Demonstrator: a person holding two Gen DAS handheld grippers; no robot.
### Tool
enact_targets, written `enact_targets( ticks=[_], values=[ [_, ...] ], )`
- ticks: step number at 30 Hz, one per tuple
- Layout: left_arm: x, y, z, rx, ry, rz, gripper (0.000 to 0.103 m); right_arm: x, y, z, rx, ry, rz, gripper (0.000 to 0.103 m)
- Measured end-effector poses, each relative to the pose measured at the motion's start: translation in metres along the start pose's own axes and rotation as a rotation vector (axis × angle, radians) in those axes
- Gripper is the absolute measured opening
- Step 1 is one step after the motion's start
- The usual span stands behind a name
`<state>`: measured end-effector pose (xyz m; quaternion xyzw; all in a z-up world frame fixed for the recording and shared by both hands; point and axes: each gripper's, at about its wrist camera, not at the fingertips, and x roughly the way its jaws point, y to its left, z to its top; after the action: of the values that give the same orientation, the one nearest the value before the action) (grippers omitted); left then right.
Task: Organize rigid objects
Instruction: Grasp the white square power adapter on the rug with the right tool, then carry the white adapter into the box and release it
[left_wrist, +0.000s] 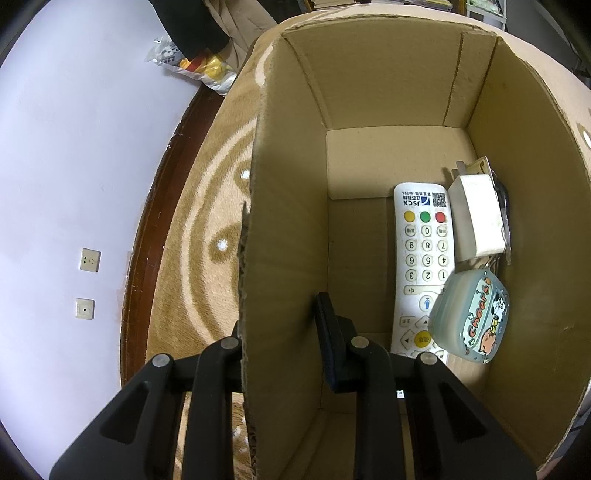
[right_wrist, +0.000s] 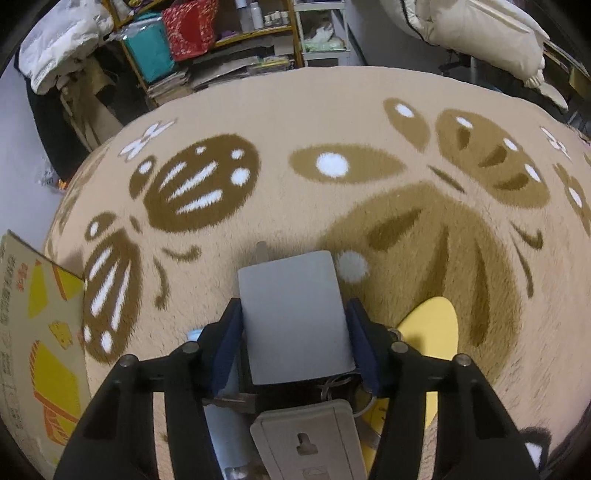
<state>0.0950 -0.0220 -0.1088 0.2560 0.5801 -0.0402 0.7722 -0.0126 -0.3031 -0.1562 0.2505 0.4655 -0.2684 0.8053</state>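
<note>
In the left wrist view an open cardboard box stands on a tan patterned carpet. Inside lie a white remote control, a white plug adapter and a pale green case with cartoon print. My left gripper straddles the box's left wall, one finger outside and one finger inside, shut on the wall. In the right wrist view my right gripper is shut on a grey plug adapter, held above the carpet. Its prong points forward.
A grey wall-mount strip, keys and a yellow disc lie under the right gripper. The box's printed outer side is at the left. Shelves and bedding stand beyond the carpet. A white wall with sockets is left of the box.
</note>
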Motion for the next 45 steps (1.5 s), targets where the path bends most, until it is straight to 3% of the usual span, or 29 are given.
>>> enact_targets(
  ticks=[6,12,21,28,32,45],
  values=[
    [-0.001,0.001,0.001,0.004,-0.001,0.006,0.024,-0.013,0.002,0.008,0.029,-0.044,0.066,0.058],
    [-0.001,0.001,0.001,0.004,-0.001,0.005,0.024,-0.039,0.018,0.015,0.025,-0.121,0.192,0.058],
    [0.0,0.002,0.003,0.009,0.001,0.002,0.024,-0.088,0.064,0.021,-0.114,-0.243,0.305,0.058],
    [0.001,0.002,0.004,0.012,-0.001,-0.001,0.024,-0.116,0.102,0.013,-0.222,-0.28,0.428,0.058],
    [0.003,0.006,0.002,0.006,-0.001,-0.018,0.024,-0.131,0.127,0.004,-0.315,-0.311,0.452,0.058],
    [0.008,0.013,0.005,-0.005,0.007,-0.042,0.024,-0.12,0.175,-0.04,-0.477,-0.226,0.497,0.058]
  ],
)
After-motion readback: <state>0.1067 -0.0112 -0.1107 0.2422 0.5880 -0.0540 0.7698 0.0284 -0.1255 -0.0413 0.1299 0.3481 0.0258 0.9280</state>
